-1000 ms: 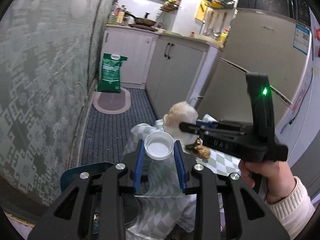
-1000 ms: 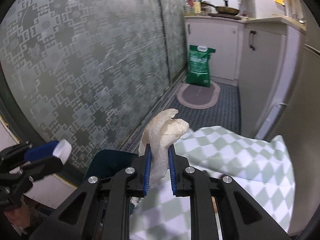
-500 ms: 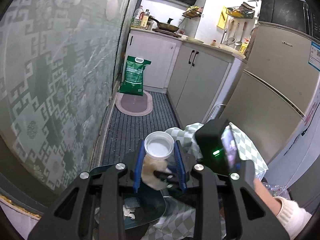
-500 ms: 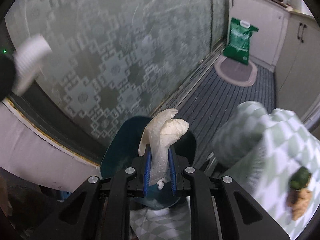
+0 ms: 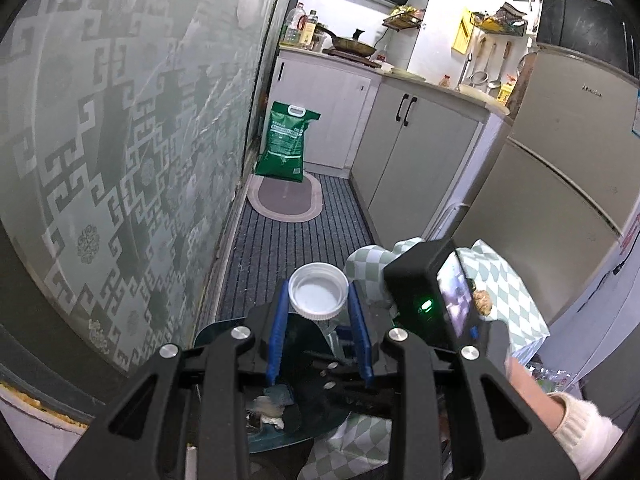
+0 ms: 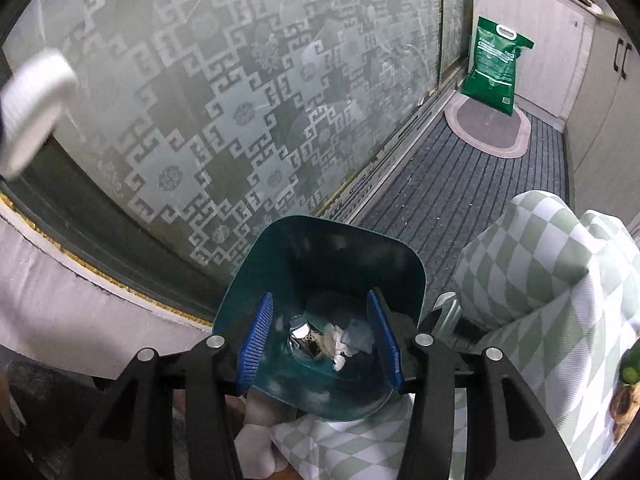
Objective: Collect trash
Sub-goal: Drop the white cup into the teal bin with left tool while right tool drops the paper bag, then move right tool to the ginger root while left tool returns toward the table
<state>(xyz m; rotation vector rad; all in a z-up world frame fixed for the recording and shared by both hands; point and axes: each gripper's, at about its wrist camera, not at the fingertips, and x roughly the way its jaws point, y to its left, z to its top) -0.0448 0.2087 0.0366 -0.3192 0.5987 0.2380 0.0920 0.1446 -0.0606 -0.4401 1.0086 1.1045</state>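
The narrow kitchen aisle, floored with a dark ribbed mat, runs between a frosted patterned glass partition and grey cabinets; a green sack stands at its far end.

Close by, a teal plastic bin with a rounded-square rim sits wedged between the glass and a table draped in a green-and-white checked cloth, leaving little room at its sides.

The right gripper hangs over the bin mouth, its blue-padded jaws opening with nothing between them. Crumpled white tissue lies at the bottom beside something shiny, hard to identify.

The left gripper clamps a clear plastic bottle with a white ribbed cap; the bottle's body is mostly hidden behind the jaws. In the left view the right gripper's black housing blocks much of the bin.
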